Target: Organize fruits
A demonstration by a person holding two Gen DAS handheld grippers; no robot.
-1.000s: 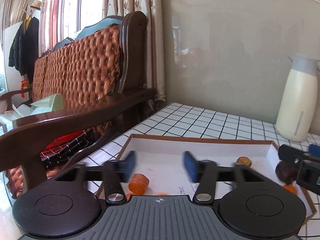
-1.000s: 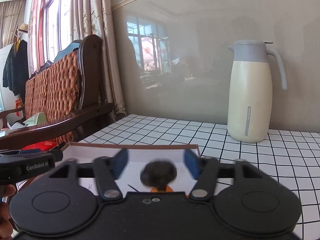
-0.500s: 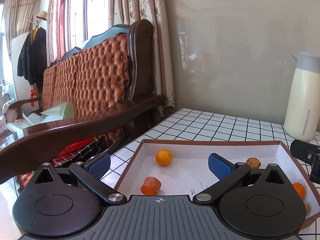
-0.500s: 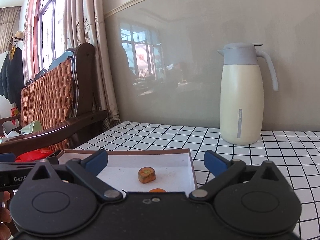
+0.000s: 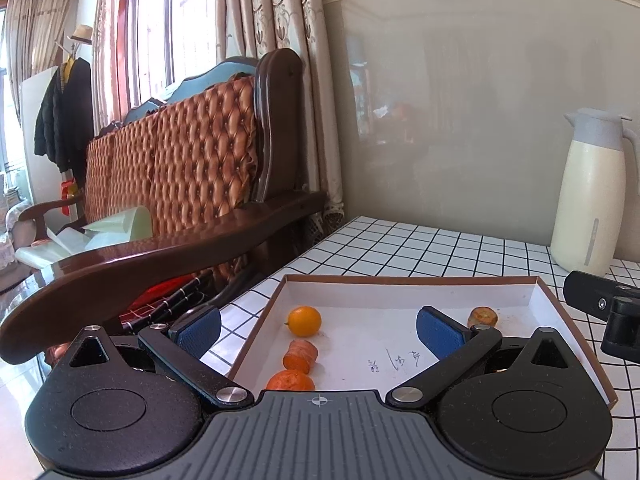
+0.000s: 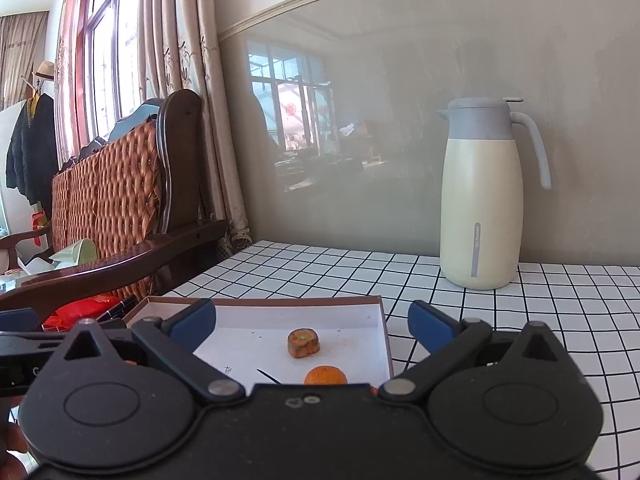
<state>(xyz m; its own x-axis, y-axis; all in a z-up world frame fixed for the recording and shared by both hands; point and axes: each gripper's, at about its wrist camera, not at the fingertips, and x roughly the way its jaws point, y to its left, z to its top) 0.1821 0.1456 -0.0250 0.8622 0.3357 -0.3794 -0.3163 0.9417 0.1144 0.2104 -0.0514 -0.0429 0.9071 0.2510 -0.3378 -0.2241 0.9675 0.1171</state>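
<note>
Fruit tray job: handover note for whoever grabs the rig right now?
Left gripper: open, empty, over the tray's near left part.
Right gripper: open, empty, at the tray's right side.
Cardboard tray on the checked tablecloth holds: small round orange, carrot-like orange chunk and mandarin lined up at left; brown cut piece and another mandarin at right.
Done: every fruit in view lies in the tray.
Left: cannot tell what final grouping is wanted; nothing is gripped.
Thermos jug stands behind, apart.

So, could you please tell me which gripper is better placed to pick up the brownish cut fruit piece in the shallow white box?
Right. The right gripper is open with the brownish cut fruit piece centred just ahead; the left gripper sees it off to its right.
</note>
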